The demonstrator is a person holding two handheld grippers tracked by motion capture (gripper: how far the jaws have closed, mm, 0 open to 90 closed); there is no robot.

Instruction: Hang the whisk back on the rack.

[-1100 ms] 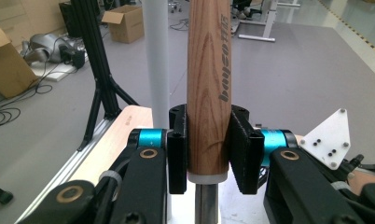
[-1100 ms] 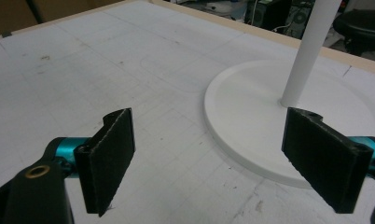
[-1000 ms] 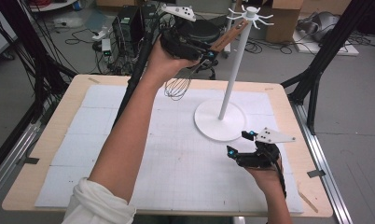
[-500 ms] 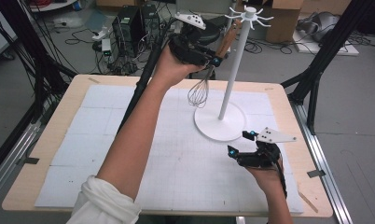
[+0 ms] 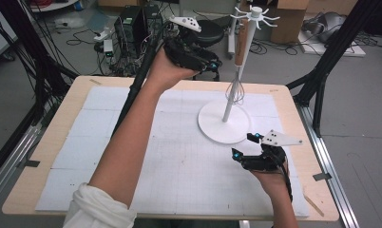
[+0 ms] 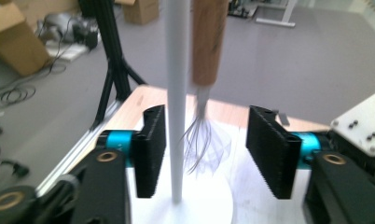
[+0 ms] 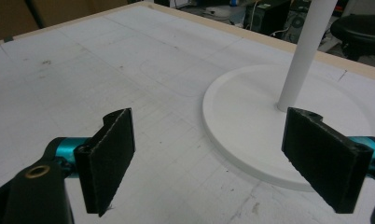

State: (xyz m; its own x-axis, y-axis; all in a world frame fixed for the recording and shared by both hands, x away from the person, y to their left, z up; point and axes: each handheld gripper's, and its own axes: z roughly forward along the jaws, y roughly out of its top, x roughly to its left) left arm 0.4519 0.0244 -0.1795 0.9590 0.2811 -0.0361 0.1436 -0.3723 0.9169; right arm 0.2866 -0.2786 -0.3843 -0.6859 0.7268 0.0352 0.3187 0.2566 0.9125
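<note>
One wire whisk with a wooden handle (image 5: 240,57) hangs on the one white pole stand with a round base (image 5: 224,124), long axis upright, wires down, beside the pole. The left gripper (image 6: 206,156), its fingers just opened, and the right gripper (image 7: 209,161) grasp nothing.

Each hand carries a black two-jaw gripper. The left gripper (image 5: 213,66) wears a grey three-cornered plate on top, dotted with small dark screws — the right gripper (image 5: 248,146), just beside the white stand's base (image 5: 213,128), bears the same plate. The jaws are flat black slabs with ribbed pads (image 6: 150,149), mounted on teal metal collars, with brass-coloured fittings set in the black bodies. A black cable trails from each gripper. A white rolled-up sleeve (image 5: 96,209) covers the left upper arm.
</note>
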